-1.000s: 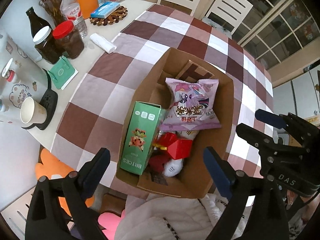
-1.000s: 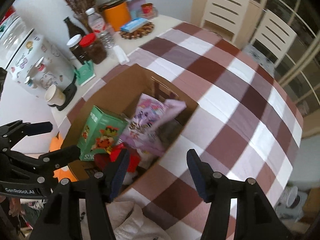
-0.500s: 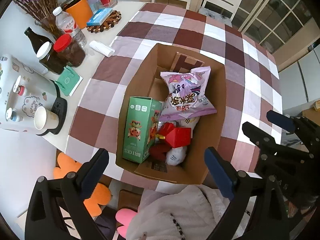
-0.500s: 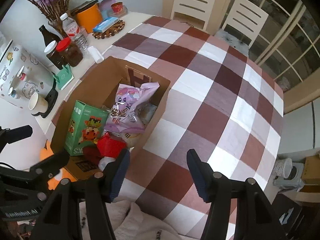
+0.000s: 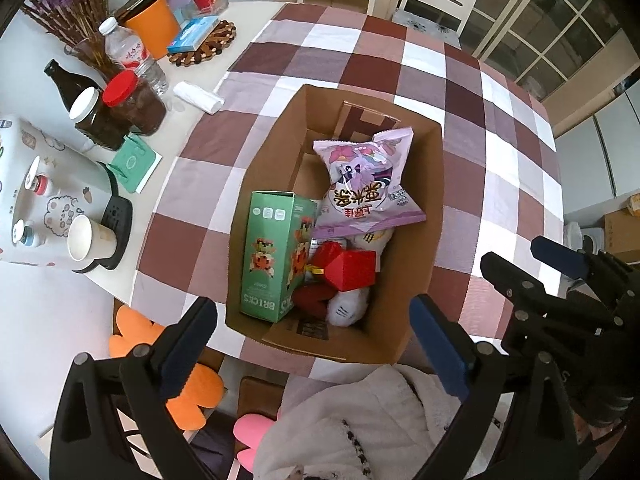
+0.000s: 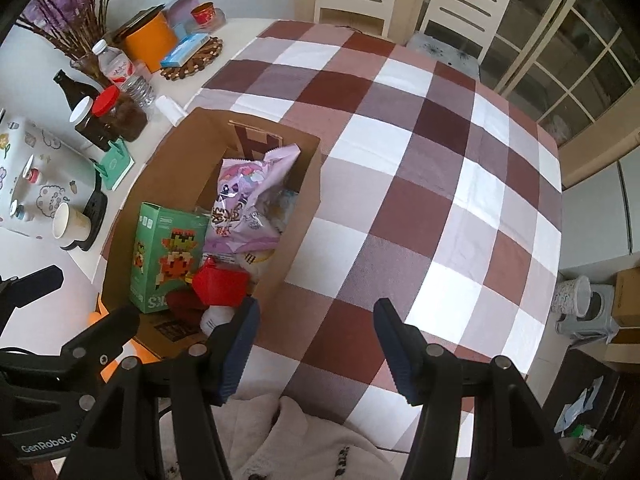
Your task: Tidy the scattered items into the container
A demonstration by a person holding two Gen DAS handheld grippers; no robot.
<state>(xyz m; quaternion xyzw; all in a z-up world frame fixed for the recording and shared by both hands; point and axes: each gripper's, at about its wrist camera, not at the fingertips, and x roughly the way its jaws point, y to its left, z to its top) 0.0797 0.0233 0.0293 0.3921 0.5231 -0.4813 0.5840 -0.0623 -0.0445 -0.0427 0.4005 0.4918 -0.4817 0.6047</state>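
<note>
- Now both claws hang above the table with nothing in them: the left claw (image 5: 312, 344) has its jaws wide apart over the near end of the cardboard box (image 5: 434, 216), and the right claw (image 6: 316, 344) has its jaws apart over bare checked tablecloth (image 6: 440, 168) just right of the box.
- Compared with a second ago, both views take in more of the table and the box looks smaller and more centred, so the hands appear to have pulled back and up a little; the right wrist has also rolled, bringing the cloth's far edge and the chairs (image 6: 456, 4) squarer in its view.
- Inside the box the contents lie as they did: the green bricks box (image 5: 276, 248) stands against the left wall, the purple snack bag (image 5: 368, 184) lies across the middle, and a red carton (image 5: 352, 268) sits over a white plush toy (image 5: 346, 304) at the near end.
- No loose item shows on the checked cloth in either view.
- Jars, bottles, a paper cup (image 5: 90, 240) and a green card (image 5: 134, 162) stand on the bare table at the left, well apart from the box; these look like household fixtures, not scattered items.
- My judgement: the tidying is finished or very nearly so, and the retreat reads as a closing move.
</note>
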